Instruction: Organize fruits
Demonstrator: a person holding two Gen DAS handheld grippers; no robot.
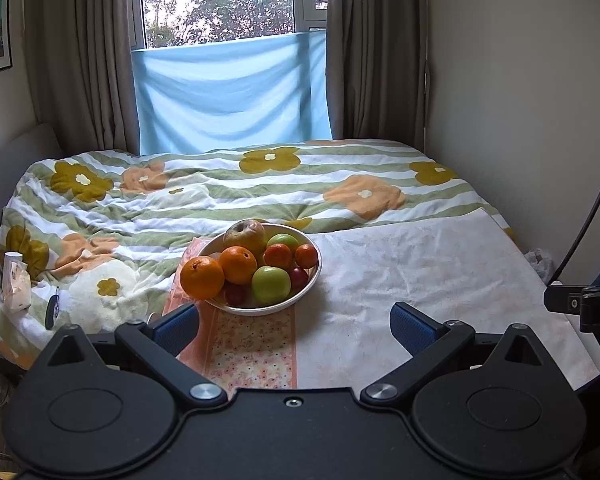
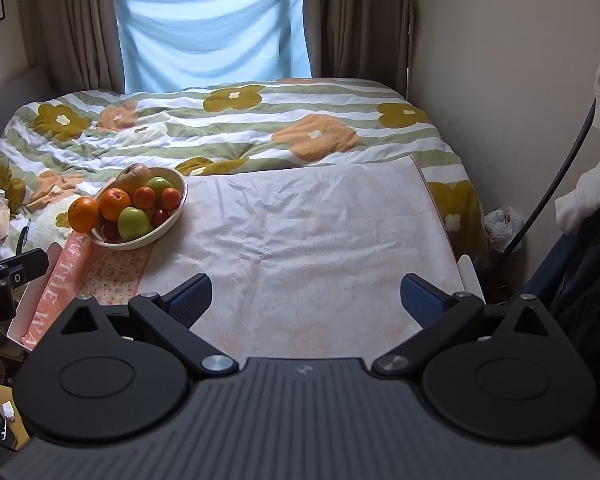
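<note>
A white bowl [image 1: 300,298] of fruit sits on a cloth-covered board on the bed. It holds oranges, green apples [image 1: 271,285], small tangerines, red fruit and a brownish apple. One large orange [image 1: 202,277] rests at the bowl's left rim. My left gripper [image 1: 294,326] is open and empty, just in front of the bowl. My right gripper [image 2: 306,298] is open and empty over the white cloth; the bowl [image 2: 168,224] lies to its far left with the large orange [image 2: 83,214] beside it.
A white cloth [image 2: 308,232] with an orange floral strip [image 1: 252,352] covers the board. A flowered duvet [image 1: 220,188] lies behind. A small packet [image 1: 16,280] sits at the left. The wall and a black cable [image 2: 548,196] are on the right.
</note>
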